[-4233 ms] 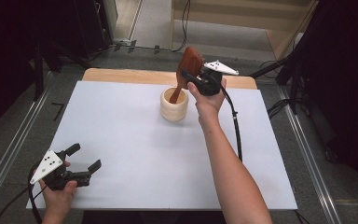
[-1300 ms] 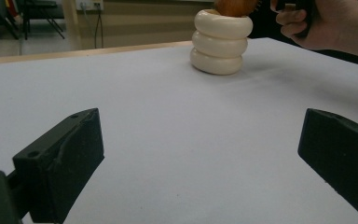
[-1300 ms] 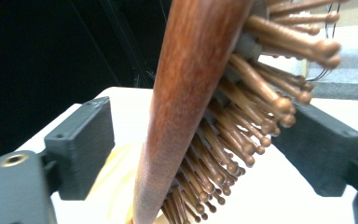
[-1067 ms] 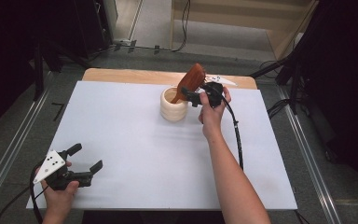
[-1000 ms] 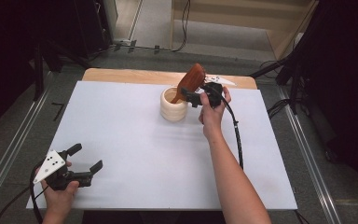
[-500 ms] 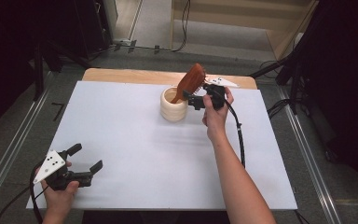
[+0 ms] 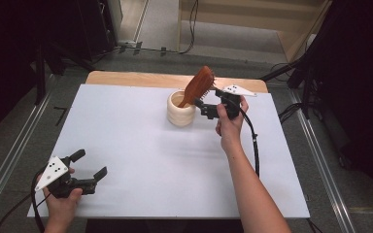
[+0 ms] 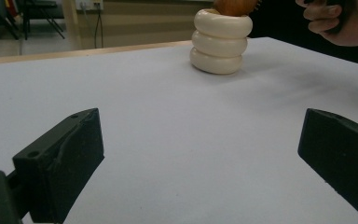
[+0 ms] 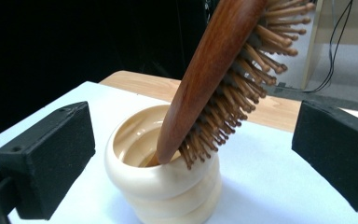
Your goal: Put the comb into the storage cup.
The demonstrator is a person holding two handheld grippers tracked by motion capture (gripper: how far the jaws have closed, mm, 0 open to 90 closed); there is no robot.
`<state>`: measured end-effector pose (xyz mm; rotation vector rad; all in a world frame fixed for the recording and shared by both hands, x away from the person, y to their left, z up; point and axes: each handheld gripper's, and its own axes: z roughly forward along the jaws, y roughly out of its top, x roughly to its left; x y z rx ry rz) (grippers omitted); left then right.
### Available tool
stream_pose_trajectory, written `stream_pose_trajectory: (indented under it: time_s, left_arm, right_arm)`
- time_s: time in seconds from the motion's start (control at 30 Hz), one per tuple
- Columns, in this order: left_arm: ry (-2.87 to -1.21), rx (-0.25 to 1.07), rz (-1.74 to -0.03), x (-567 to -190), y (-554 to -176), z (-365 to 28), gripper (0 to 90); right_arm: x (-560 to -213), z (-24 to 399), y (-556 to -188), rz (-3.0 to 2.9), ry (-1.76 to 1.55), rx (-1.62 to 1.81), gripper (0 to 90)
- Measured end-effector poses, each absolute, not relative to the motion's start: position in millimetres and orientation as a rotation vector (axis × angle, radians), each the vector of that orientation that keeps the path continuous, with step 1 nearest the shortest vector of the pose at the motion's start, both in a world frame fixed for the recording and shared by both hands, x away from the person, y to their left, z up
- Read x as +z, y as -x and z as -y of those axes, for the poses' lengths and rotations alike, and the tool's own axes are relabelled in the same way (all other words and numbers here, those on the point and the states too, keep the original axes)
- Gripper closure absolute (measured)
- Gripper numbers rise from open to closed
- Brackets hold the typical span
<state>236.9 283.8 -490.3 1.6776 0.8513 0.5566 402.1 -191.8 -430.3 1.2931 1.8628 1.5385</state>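
Note:
A brown wooden hairbrush [image 7: 199,85] stands handle-down in a cream ribbed cup [image 7: 180,111] at the back middle of the white table, its bristled head leaning up to the right. My right gripper [image 7: 205,103] is open just right of the cup, its jaws apart on either side of the brush [image 9: 214,70] and cup [image 9: 163,186] without touching them. Near the front left corner my left gripper [image 7: 91,163] rests open and holds nothing. It faces the far cup [image 8: 221,42] across bare table.
The white tabletop [image 7: 141,160] has a wooden strip [image 7: 141,77] along its back edge. A black cable [image 7: 255,145] trails from the right gripper along the forearm. Metal rails and dark floor surround the table.
The right gripper held the brush upright over the cup, lowered it in, let go and drew slightly back to the right. The brush now leans in the cup. The left gripper stayed put.

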Motion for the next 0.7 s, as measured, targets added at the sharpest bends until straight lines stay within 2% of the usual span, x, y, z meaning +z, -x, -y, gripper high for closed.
stream_pose_trajectory:
  time_s: [0.7]
  left_arm:
    - [-1.679,0.555,-0.850,-490.3,-236.9,-283.6,0.4]
  right_arm:
    - [-438.2,216.0,-359.9,-1.844,-1.268,1.524,0.0]
